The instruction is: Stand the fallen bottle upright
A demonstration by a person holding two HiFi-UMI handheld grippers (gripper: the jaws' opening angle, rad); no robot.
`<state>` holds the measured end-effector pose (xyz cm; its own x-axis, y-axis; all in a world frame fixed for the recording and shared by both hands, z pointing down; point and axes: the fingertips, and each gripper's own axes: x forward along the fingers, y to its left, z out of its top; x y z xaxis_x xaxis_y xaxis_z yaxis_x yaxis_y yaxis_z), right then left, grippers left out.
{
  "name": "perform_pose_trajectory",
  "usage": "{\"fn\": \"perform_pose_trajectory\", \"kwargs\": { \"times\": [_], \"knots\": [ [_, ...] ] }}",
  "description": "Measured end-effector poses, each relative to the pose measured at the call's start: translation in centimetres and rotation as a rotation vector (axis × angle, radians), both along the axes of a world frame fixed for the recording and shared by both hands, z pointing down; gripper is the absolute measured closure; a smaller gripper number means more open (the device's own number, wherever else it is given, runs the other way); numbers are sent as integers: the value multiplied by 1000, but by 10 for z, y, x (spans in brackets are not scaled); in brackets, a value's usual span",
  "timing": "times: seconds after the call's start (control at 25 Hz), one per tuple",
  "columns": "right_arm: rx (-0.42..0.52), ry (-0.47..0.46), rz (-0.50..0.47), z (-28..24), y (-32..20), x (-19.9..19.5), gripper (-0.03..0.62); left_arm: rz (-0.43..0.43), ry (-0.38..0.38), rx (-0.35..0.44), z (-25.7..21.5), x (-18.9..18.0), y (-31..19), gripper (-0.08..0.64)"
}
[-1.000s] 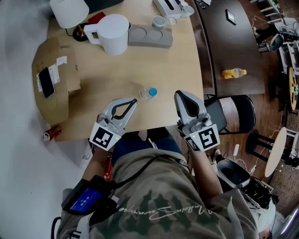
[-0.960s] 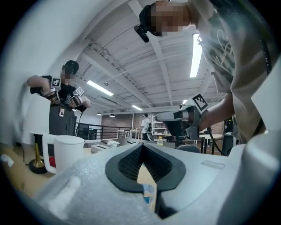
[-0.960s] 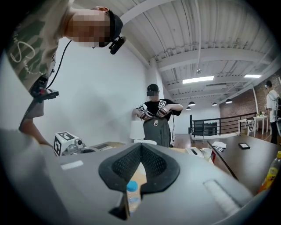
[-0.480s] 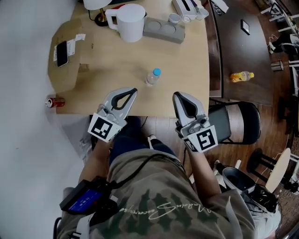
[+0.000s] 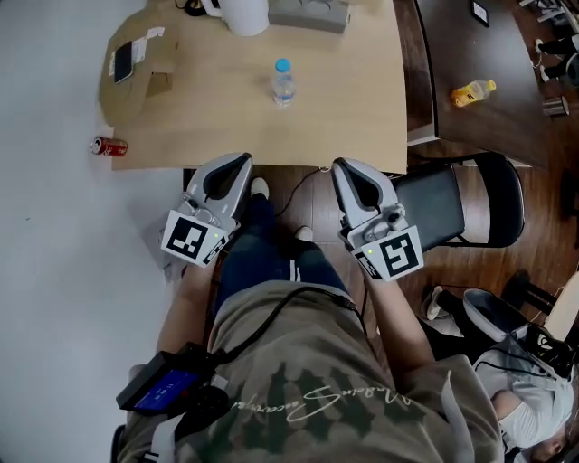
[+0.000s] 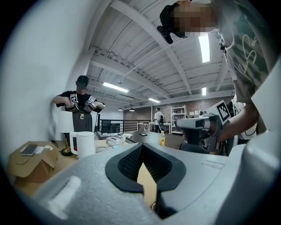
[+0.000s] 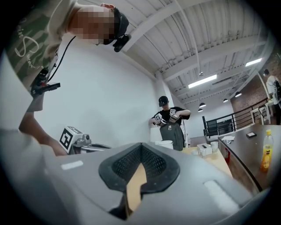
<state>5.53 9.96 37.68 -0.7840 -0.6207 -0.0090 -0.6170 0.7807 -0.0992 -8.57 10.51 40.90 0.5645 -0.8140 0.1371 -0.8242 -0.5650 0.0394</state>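
A clear water bottle (image 5: 282,81) with a blue cap stands upright on the light wooden table (image 5: 344,108), nothing touching it. My left gripper (image 5: 241,162) and right gripper (image 5: 342,167) are side by side just off the table's near edge, over the person's legs and well short of the bottle. Both are shut with nothing between the jaws. In the left gripper view the left gripper (image 6: 141,146) shows its pads meeting at the tip. The right gripper (image 7: 141,146) looks the same in its own view. Neither gripper view shows the bottle clearly.
A cardboard box (image 5: 136,63) with a phone (image 5: 121,63) on it sits at the table's left. A red can (image 5: 110,146) lies on the floor. A white jug (image 5: 244,13) and grey tray (image 5: 312,13) stand at the back. A black chair (image 5: 452,208) and a dark table with a yellow bottle (image 5: 474,90) are at the right.
Both grippers have drawn back from over the table to beyond its near edge, still shut. The bottle stays upright where it was.
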Motion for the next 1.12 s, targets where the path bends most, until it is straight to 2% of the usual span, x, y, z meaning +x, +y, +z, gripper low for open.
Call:
{"fn": "perform_pose_trajectory", "kwargs": {
  "times": [0.12, 0.4, 0.6, 0.88, 1.12],
  "knots": [
    [-41, 9, 20, 12, 27, 18, 588, 8, 5, -12, 0, 12, 28, 558],
    [-33, 14, 86, 1, 51, 38, 589, 18, 32, 10, -19, 13, 57, 558],
    [23, 23, 104, -18, 71, 28, 589, 26, 42, 53, -35, 6, 68, 558],
    [62, 55, 109, -40, 71, -1, 589, 11, 74, 86, -55, -24, 72, 558],
    [86, 62, 120, -51, 66, -9, 589, 10, 73, 108, -64, -34, 71, 558]
  ]
}}
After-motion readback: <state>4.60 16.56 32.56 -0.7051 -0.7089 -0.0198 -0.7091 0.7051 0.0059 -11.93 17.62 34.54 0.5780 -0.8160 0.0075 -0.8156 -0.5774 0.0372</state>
